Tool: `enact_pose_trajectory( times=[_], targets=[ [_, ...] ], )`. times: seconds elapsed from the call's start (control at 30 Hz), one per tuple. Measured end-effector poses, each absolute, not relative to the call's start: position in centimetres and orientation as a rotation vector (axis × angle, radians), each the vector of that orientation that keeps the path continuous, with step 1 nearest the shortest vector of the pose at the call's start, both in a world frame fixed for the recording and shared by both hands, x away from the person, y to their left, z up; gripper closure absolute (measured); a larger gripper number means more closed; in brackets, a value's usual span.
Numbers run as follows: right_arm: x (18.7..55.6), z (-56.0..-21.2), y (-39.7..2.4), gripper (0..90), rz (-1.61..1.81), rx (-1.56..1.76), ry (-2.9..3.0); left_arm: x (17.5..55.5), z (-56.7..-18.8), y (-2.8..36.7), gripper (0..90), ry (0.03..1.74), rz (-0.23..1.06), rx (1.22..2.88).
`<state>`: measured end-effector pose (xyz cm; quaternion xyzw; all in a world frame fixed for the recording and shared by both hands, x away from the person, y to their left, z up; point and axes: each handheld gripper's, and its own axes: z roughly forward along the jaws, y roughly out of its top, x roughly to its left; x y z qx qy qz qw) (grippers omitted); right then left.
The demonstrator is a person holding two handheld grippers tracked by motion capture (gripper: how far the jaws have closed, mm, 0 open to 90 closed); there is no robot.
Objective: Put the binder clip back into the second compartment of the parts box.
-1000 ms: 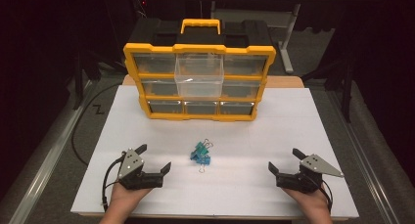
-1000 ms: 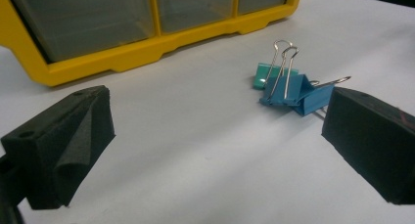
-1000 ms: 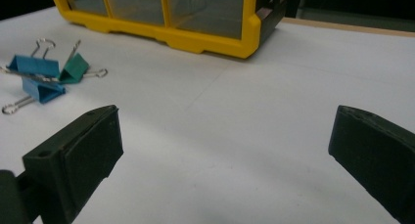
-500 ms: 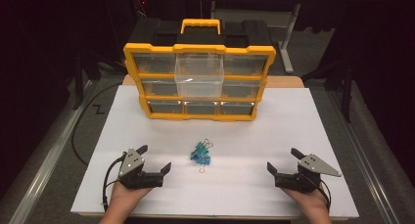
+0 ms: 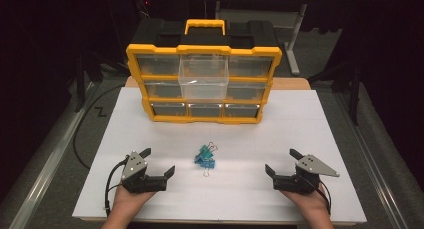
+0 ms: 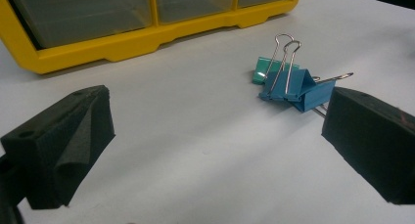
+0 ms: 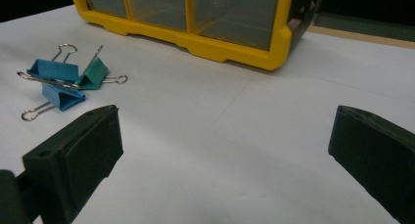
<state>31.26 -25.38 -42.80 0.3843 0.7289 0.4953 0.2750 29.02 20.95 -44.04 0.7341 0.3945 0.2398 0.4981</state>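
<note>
Nothing moved; binder clips [image 5: 205, 157] between grippers, organizer [image 5: 203, 84] behind.

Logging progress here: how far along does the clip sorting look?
Done: one clear drawer of the yellow organizer is pulled out. In hand: nothing; the left gripper and right gripper rest open on the white table. Left: the binder clips lie loose between them, none visibly stored.

Left gripper [image 5: 159, 162] and right gripper [image 5: 281, 163] gape, empty.
</note>
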Motion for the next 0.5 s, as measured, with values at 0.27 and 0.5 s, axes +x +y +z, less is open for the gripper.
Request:
enact_pose_trajectory(
  times=[0.27, 0.5],
  targets=[
    [32.6, -42.6, -23.6, 0.3, 1.337, 1.019, 1.985, 29.0, -44.1, 20.9, 0.1, 0.939, 0.589, 1.789],
    [34.8, -41.8, -22.4, 0.3, 1.314, 1.041, 2.037, 29.0, -44.1, 21.0, 0.1, 0.936, 0.586, 1.781]
  ],
)
